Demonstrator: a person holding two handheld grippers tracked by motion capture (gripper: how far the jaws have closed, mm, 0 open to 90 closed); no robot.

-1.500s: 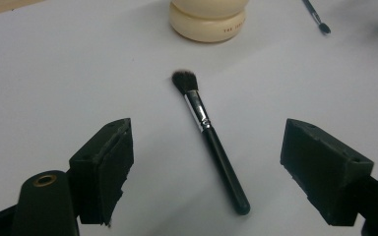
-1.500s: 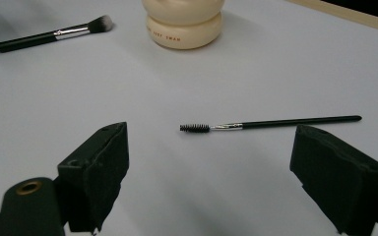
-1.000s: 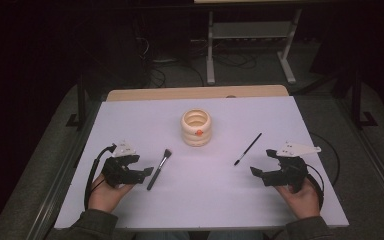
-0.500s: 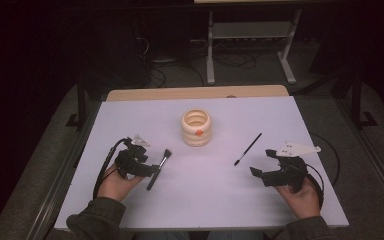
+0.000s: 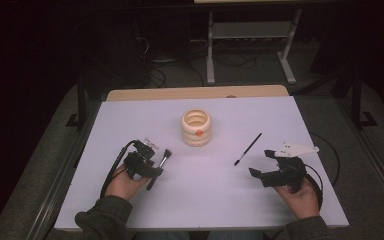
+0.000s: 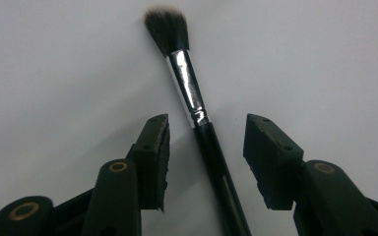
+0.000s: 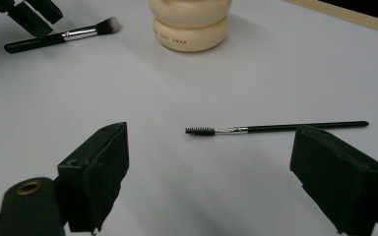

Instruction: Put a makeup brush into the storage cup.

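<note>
L gripper (image 6: 205,135) closing – astride makeup brush (image 6: 197,123), not touching | R gripper (image 7: 209,147) apart – idle

Dim room, grey carpet floor (image 5: 40,165), metal stand (image 5: 250,35) behind white table (image 5: 280,120).

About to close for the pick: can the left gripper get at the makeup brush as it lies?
Probably yes. The left gripper, jaws closing, already straddles the makeup brush handle flat on the table, nothing between.

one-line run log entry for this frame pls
left gripper: jaws just closing, straddling makeup brush handle, no contact | right gripper: open, short of spoolie | holder: upright
</note>
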